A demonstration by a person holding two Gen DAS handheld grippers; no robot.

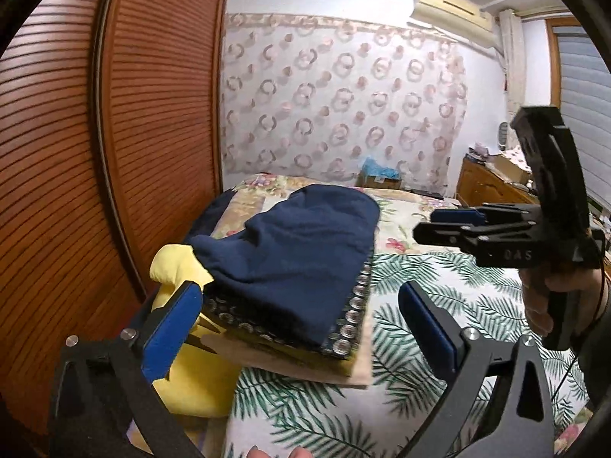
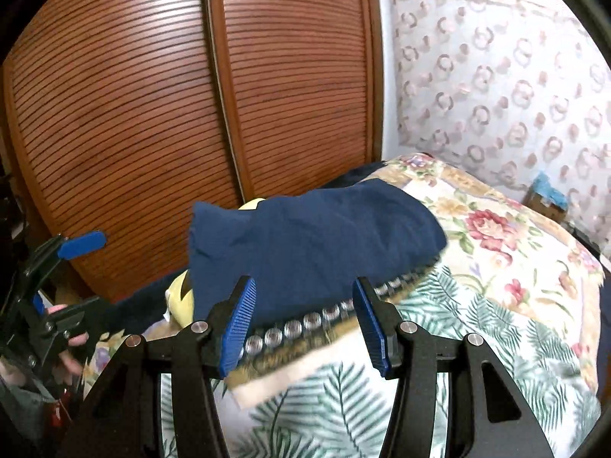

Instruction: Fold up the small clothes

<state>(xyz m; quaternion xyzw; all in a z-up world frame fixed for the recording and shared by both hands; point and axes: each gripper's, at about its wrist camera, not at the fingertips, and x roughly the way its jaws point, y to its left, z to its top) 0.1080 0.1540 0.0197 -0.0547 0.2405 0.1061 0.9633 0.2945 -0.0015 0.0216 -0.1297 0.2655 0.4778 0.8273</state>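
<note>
Stacking step: navy garment (image 1: 301, 252) lies folded atop the pile on the bed (image 1: 439, 297).
I read the left hand-held gripper (image 1: 301, 324) fully spread and empty, the right hand-held gripper (image 2: 305, 324) half open and empty; next I need another garment.

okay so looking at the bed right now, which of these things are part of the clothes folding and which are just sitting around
Part of the folding:
navy garment, on top of the stack
patterned folded piece with circle trim under it
yellow garment beside the stack
left gripper, open
right gripper, open

Just lying about:
leaf-print bedspread
louvred wardrobe doors
air conditioner
blue-topped box
</note>
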